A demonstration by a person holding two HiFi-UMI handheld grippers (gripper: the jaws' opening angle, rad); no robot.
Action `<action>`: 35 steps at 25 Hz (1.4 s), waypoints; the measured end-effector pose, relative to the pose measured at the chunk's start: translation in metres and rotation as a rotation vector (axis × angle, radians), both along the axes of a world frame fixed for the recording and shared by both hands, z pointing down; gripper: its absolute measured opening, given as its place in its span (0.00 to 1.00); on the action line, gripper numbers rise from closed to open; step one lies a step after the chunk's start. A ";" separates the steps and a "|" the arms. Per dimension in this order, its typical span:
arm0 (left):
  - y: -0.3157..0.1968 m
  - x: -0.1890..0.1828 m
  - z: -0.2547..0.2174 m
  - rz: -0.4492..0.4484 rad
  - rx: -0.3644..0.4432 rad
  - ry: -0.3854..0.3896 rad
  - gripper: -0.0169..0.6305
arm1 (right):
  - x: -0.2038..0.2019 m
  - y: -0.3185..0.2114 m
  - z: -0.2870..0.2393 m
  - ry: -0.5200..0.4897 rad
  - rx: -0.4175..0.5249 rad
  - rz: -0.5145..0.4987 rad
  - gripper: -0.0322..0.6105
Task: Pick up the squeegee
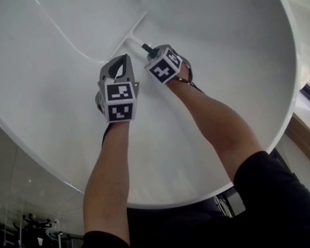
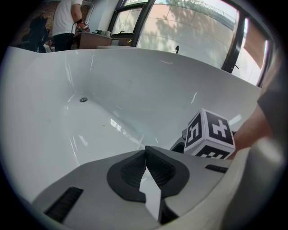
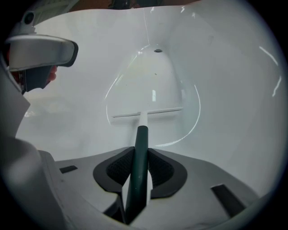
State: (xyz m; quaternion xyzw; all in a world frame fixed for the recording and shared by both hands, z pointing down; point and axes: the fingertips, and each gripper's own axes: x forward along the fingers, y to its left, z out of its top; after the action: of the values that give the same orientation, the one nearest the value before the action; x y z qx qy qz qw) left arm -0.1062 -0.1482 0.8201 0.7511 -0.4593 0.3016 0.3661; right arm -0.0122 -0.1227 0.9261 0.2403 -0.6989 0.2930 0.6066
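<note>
The squeegee (image 3: 141, 134) has a dark green handle and a thin white blade (image 3: 148, 112) that lies across the white bathtub's floor. My right gripper (image 3: 140, 155) points down into the tub and is shut on the green handle, which runs up between both pads. In the head view the handle (image 1: 146, 48) shows just beyond the right gripper (image 1: 152, 53), with the blade (image 1: 130, 30) ahead of it. My left gripper (image 1: 125, 60) hovers close to the left of it, jaws shut (image 2: 145, 150) with nothing between them.
The white bathtub (image 2: 135, 90) curves up all round; its drain (image 3: 157, 50) sits at the far end. The right gripper's marker cube (image 2: 210, 134) is close beside the left gripper. Beyond the rim are windows and a standing person (image 2: 65, 22).
</note>
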 end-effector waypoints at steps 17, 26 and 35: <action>0.011 0.003 -0.285 -0.095 0.290 -0.026 0.03 | 0.013 -0.027 -0.328 -0.280 0.294 0.100 0.21; 0.092 0.043 -0.455 -0.105 0.486 -0.058 0.03 | 0.051 0.027 -0.530 -0.533 0.507 0.047 0.21; 0.163 0.113 -0.550 -0.065 0.628 -0.055 0.03 | 0.089 0.109 -0.619 -0.662 0.582 -0.053 0.21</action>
State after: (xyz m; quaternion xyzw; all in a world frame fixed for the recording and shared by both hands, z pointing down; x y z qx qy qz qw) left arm 0.0067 0.0151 0.2706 0.8039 -0.5633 0.1533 0.1133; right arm 0.0773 -0.0139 0.3076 0.2764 -0.9149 0.1294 0.2642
